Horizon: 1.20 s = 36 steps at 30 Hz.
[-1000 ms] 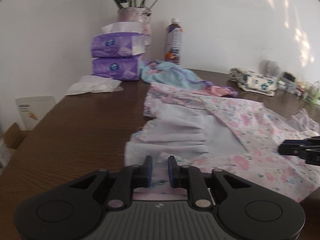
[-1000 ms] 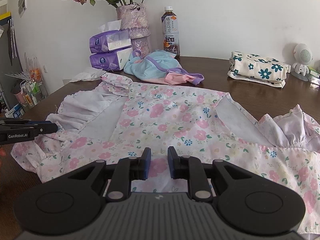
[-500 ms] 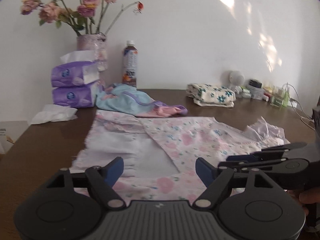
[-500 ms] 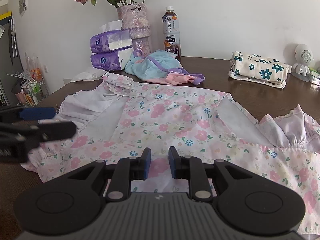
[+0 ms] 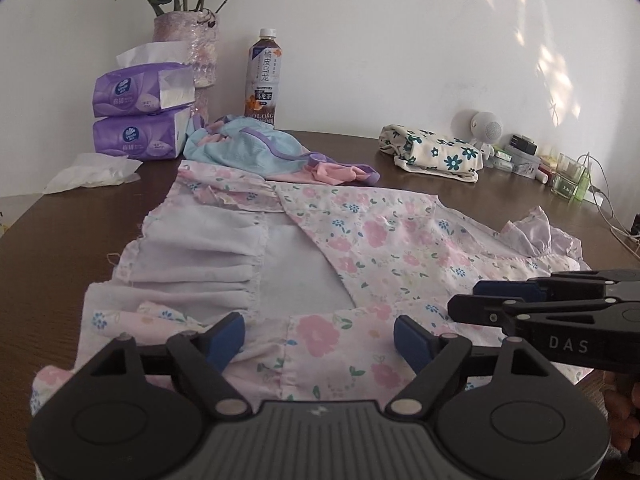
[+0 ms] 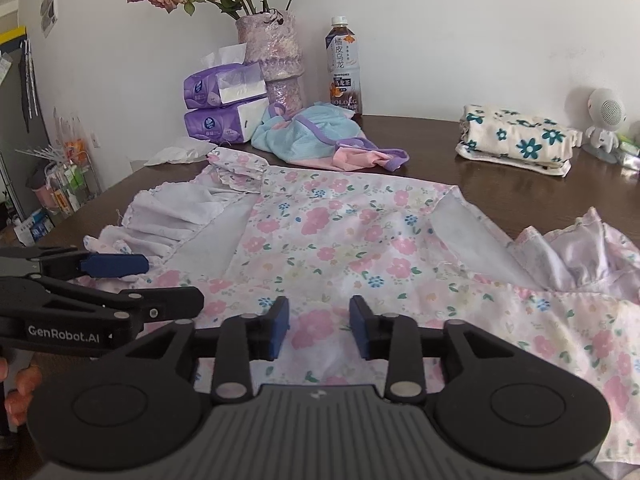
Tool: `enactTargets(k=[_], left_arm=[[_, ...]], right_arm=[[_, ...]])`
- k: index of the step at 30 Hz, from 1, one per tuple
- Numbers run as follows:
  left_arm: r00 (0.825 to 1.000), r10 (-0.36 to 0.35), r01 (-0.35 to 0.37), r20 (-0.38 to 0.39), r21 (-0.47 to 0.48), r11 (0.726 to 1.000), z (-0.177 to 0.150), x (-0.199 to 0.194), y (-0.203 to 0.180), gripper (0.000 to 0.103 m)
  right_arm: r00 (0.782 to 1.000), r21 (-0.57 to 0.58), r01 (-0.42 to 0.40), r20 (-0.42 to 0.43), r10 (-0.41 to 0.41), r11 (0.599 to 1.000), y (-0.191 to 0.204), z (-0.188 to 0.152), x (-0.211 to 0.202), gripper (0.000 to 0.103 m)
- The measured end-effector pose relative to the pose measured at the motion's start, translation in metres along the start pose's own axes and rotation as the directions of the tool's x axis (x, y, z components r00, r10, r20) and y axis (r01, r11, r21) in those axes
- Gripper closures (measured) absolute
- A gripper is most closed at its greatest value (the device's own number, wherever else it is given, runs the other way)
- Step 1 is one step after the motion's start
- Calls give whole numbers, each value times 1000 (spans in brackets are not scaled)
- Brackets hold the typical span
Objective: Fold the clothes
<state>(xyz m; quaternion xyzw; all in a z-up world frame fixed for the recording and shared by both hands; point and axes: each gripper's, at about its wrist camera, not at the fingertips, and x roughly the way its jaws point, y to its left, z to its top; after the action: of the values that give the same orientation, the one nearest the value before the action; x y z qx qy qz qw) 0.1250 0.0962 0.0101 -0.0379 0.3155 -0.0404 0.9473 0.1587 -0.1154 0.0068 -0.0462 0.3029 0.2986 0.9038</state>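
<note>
On the bench, both tools had just let go: left tool (image 5: 319,334) and right tool (image 6: 319,327) spread above the dress (image 6: 340,240) hem at 6 o'clock, fold apparently finished.

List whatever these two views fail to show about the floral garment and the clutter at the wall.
- Pink floral garment: near hem hidden behind the right hand-held gripper body, right wrist view.
- Its right end: cut off by the frame edge, right wrist view.
- Small clutter by the white wall: too small to identify, left wrist view.

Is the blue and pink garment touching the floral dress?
Touching. The right wrist view shows the blue and pink garment lying on the floral dress's far edge.
</note>
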Motion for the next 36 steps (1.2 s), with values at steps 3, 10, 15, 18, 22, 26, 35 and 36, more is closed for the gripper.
enactTargets(k=[3,10,15,18,22,26,35,36], left_arm=[[1000,10,-10,-11,28,1000,0,2,-5,15],[1000,8,-7,-21,45,999,0,4,-8,8],[999,10,-7,-41,81,997,0,7,-15,1],[999,8,-4,-43,80,997,0,7,-15,1],[999,0,3,-42,73,997,0,7,-13,0],[999,-2,5,-41,69,998,0,6,-13,0],[999,-7,10,-38,58,998,0,6,-11,0],[999,-8,10,-38,58,998,0,6,-11,0]], right_arm=[[1000,12,13,16,-13,1000,-7,1,-6,57],[1000,-2,18,-22,-18,1000,-8,-2,0,46],[999,-32,20,-31,-21,999,-3,-4,2,36],[999,-28,23,-33,-24,999,-4,-4,3,33],[999,-15,30,-37,-31,999,-6,-4,4,26],[999,-3,31,-39,-31,1000,-7,-4,4,23],[999,8,31,-38,-31,999,-7,-4,4,22],[999,8,31,-38,-31,999,-7,-4,4,22]])
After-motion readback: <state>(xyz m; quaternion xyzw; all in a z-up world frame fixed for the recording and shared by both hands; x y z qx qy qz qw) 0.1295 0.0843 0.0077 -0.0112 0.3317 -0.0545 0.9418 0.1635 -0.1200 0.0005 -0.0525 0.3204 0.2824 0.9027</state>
